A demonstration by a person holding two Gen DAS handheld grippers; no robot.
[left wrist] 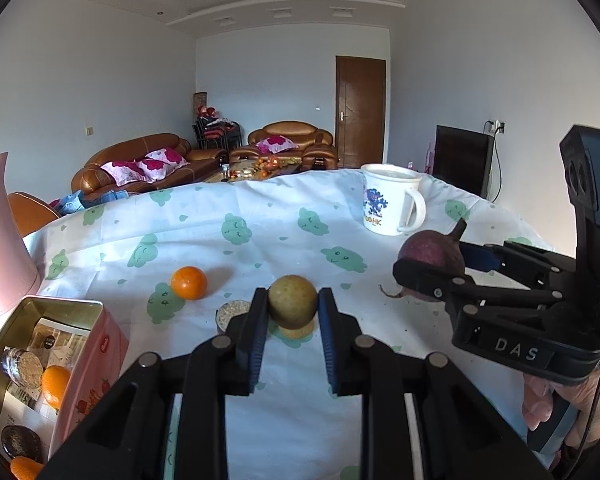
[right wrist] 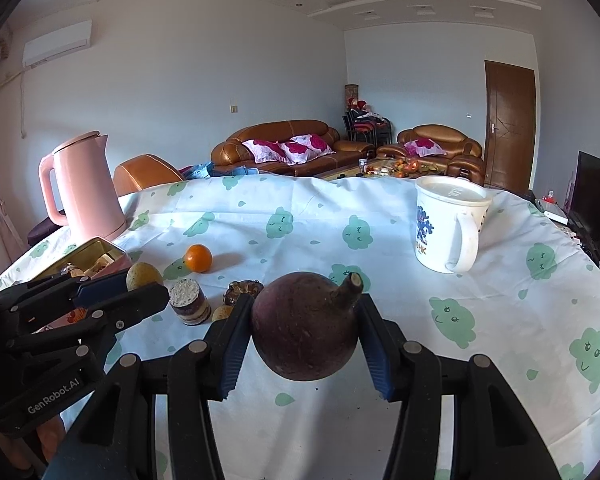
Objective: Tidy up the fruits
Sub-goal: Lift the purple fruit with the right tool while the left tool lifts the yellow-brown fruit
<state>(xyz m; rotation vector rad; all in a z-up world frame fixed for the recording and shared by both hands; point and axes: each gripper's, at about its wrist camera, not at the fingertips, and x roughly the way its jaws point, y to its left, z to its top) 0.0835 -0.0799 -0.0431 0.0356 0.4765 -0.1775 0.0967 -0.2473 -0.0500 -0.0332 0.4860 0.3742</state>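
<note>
Covering the whole table is a white tablecloth (left wrist: 284,216) printed with green cloud faces, and everything else sits on it or hangs over it. At its far left edge stands a pink electric kettle (right wrist: 88,192), upright, with a pink tin box (left wrist: 96,344) just in front of it; the tin is open and holds an orange (left wrist: 54,386), a small jar and some printed packets. Toward the far right stands a white mug (right wrist: 448,228) with a blue print and a lid on top, handle turned toward the cameras.

The right gripper (right wrist: 304,320) is clamped on a dark purple round root or fruit (right wrist: 306,328) with a stubby stalk, its blue pads pressing both sides and holding it above the cloth. The left gripper (left wrist: 293,304) is closed on a smaller yellow-green round fruit (left wrist: 293,302), also lifted clear of the cloth, near the tin box. The two grippers are side by side, apart from each other.

A loose orange tangerine (left wrist: 189,282) lies on the cloth beyond the left gripper. Close under the green fruit stand a little glass jar (right wrist: 190,304) of layered contents, upright, and beside it a small brown ruffled item (right wrist: 242,292) that I cannot identify, and a small yellowish round thing (right wrist: 222,313).
</note>
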